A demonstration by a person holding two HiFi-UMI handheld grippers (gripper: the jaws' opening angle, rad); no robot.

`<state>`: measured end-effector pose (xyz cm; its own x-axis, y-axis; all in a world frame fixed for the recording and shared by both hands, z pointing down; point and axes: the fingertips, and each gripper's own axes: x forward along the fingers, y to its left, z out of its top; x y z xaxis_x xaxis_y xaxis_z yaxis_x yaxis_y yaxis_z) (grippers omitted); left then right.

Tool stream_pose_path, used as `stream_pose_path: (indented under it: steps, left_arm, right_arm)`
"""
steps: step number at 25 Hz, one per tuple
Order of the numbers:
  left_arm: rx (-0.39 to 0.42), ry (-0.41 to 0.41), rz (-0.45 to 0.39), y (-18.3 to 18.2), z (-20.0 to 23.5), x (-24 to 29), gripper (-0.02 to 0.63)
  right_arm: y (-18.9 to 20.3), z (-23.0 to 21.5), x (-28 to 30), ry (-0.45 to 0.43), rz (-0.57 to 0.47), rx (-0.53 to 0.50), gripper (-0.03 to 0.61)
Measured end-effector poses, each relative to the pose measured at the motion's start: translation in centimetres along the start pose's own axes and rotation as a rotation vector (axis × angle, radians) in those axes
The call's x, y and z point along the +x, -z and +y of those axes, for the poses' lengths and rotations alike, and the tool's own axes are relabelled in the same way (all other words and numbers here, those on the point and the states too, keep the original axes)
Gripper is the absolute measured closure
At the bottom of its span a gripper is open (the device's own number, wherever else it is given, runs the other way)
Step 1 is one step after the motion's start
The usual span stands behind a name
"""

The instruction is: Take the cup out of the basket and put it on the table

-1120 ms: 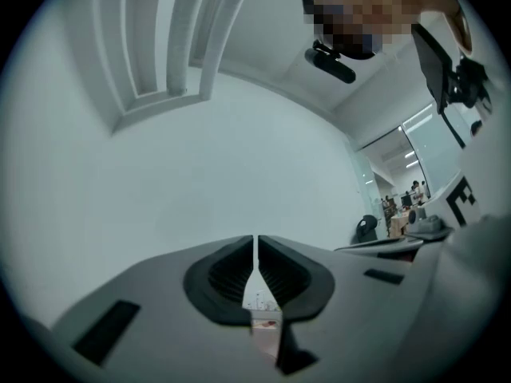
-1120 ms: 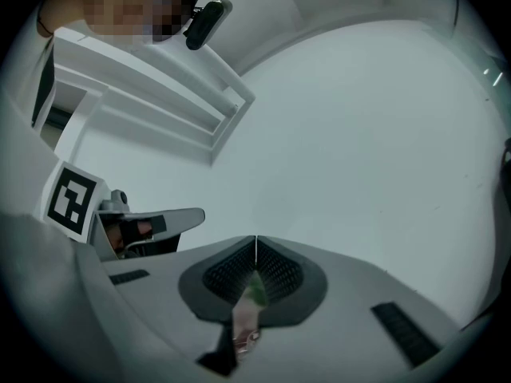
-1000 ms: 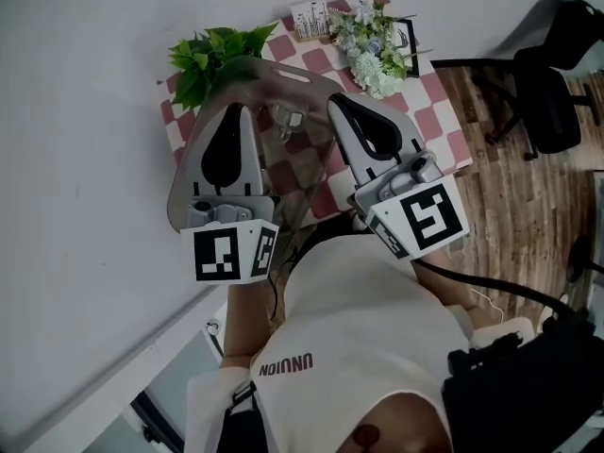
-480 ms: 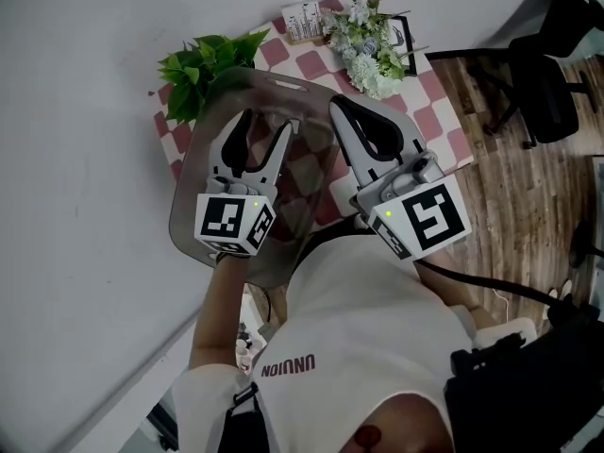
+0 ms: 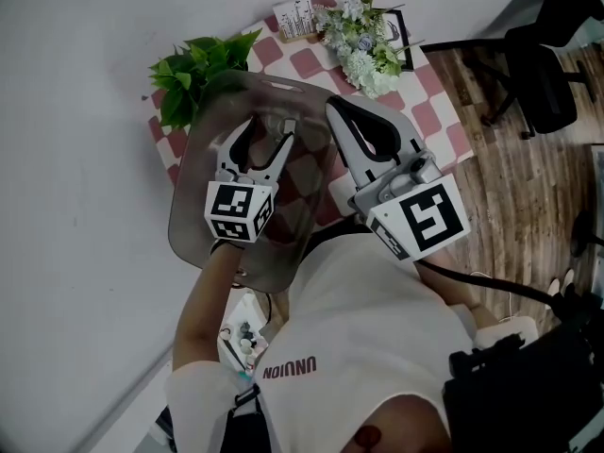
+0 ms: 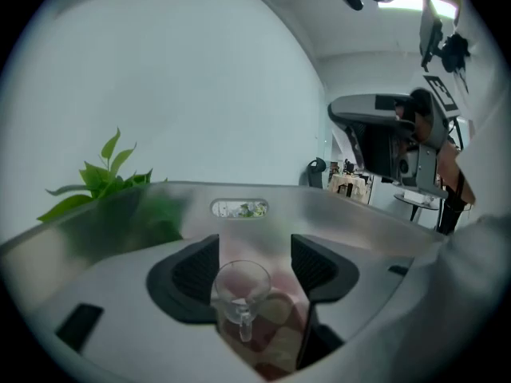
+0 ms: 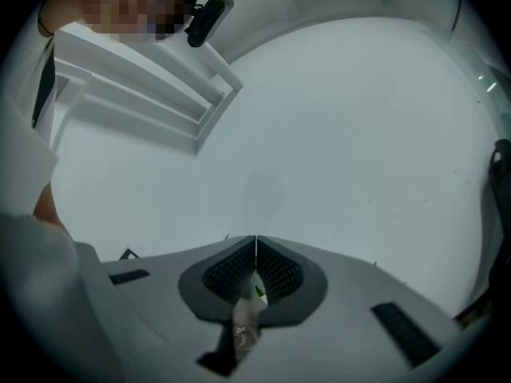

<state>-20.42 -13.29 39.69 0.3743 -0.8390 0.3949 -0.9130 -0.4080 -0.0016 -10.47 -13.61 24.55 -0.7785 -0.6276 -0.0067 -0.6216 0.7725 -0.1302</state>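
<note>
Since a sec ago, L gripper (image 5: 267,132) is lowered into the basket (image 5: 189,220), jaws just opened wide. The cup (image 6: 241,288) stands between them, untouched, low centre of its view, lined up for a grab. R gripper (image 5: 332,108) is kept shut & empty at basket's right, clear of the reach.

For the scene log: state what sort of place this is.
Probably an office or lab corner dressed as a home dining spot: a small checkered table with a flower bouquet, against a plain wall, and an office chair on the wood floor.
</note>
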Motion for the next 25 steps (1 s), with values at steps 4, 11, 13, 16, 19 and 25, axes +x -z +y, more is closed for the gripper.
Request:
stream_pose_path:
  steps: [4, 11, 13, 16, 19, 25]
  left_arm:
    - [0.0, -0.025, 0.081, 2.4, 1.0, 0.7, 0.334]
    - [0.052, 0.02, 0.148, 4.8, 0.8, 1.0, 0.334]
    - [0.064, 0.029, 0.171, 5.4, 0.7, 1.3, 0.334]
    - [0.072, 0.04, 0.205, 6.5, 0.6, 1.6, 0.334]
    - [0.057, 0.047, 0.232, 7.5, 0.7, 1.8, 0.334]
    - [0.012, 0.06, 0.295, 9.7, 0.3, 2.2, 0.334]
  right_arm:
    - [0.1, -0.1, 0.0, 0.004, 0.0, 0.002, 0.558]
    - [0.3, -0.1, -0.3, 0.019, 0.001, 0.002, 0.558]
    - [0.4, -0.1, -0.3, 0.021, 0.003, 0.003, 0.558]
    - [0.5, -0.1, -0.4, 0.021, 0.009, 0.006, 0.558]
    - [0.6, 0.0, -0.5, 0.024, 0.011, 0.006, 0.558]
    - [0.7, -0.1, -0.8, 0.033, 0.01, 0.009, 0.558]
